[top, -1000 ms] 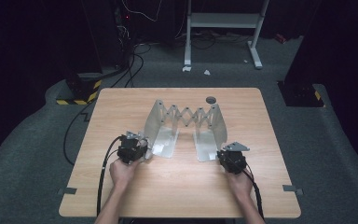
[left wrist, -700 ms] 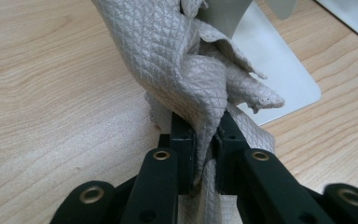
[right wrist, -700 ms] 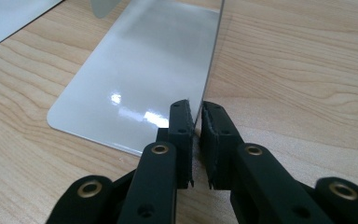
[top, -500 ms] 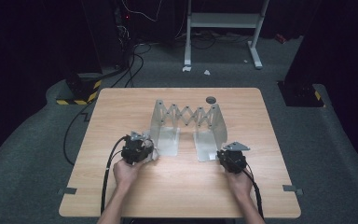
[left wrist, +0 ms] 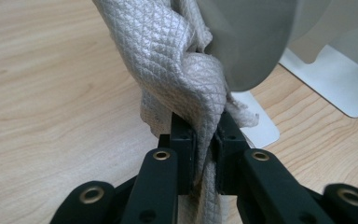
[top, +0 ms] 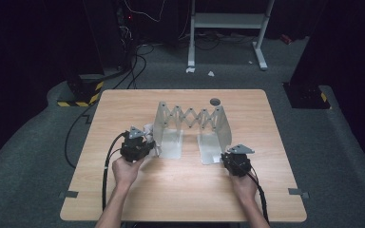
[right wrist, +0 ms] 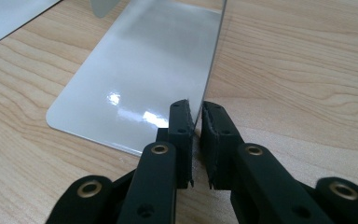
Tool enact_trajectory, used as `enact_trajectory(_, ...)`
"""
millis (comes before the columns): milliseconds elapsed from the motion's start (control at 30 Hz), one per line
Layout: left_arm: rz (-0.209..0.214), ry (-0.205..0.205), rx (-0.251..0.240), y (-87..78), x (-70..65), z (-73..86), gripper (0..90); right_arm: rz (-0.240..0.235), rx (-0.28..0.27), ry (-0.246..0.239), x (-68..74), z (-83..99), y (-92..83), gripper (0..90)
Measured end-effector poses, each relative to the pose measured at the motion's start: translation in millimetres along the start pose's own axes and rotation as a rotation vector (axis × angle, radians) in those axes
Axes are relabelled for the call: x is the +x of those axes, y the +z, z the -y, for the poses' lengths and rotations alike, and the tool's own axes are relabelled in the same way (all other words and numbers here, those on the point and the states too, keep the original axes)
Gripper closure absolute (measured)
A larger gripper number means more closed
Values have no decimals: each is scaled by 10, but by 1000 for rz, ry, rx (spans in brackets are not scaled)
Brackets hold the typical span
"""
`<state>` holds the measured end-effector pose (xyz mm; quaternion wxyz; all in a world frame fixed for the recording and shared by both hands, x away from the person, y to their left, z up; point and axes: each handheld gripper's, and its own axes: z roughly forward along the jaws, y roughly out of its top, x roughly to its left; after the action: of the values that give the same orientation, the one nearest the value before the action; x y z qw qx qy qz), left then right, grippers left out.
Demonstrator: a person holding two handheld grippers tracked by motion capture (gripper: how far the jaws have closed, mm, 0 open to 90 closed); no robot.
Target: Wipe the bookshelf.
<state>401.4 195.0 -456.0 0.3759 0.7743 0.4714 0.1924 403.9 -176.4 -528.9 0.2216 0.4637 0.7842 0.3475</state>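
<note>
Left gripper is clamping a bunched grey quilted cloth, jaws closed tight on the fabric; in the high view the cloth is sitting at the left upright panel of the metal expanding rack, which is standing mid-table; the left gripper is lying just beside that panel. Right gripper is pinching the edge of the rack's right upright plate, jaws nearly together on the thin metal; the right gripper is sitting at the rack's near right corner.
</note>
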Motion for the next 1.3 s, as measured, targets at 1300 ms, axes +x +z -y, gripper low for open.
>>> enact_trajectory(1300,33,22,-153,-585,-74,-465,801,-2,0,-7,-4,1,0,825)
